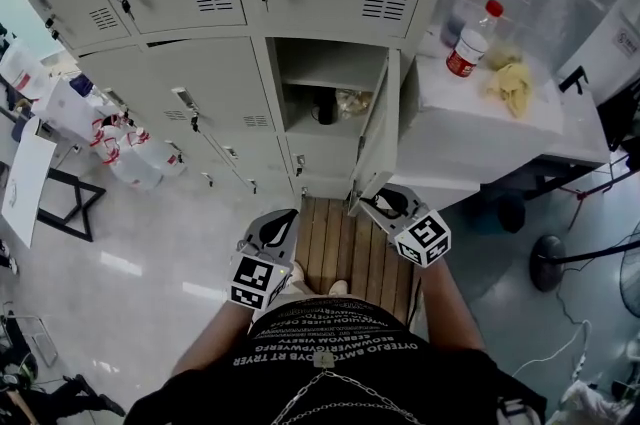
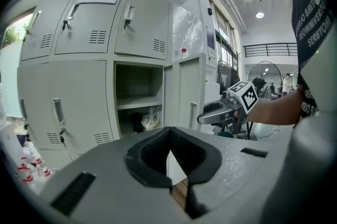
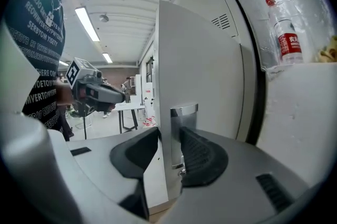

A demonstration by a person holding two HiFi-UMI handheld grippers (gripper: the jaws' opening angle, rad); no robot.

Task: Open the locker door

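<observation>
Two grippers in play, but only the right gripper (image 1: 378, 203) matters here: it has the door (image 1: 378, 128) edge-on between its jaws, down at the handle (image 3: 183, 128), and in the right gripper view the pads sit one on each face of the panel, close enough that I'd call it a grip and not a hover. The left gripper (image 1: 275, 228) hangs off to the left, well apart from the door, with its jaws only a sliver apart and nothing in them. So the right one is nearer by a mile. The door is already swung out from the locker (image 1: 330, 73), about square to the front, with its free edge toward the person and its hinge side back at the right wall of the compartment, so you can see straight in to the shelf. Its long axis is upright, and the gripper comes at it nearly level, so the jaws straddle the thin edge rather than the flat face. My read is that the job is basically done. Any extra swing would have to go rightward around that hinge, toward the white unit with the bottle (image 1: 472, 41), and there isn't much room before the door meets it.
</observation>
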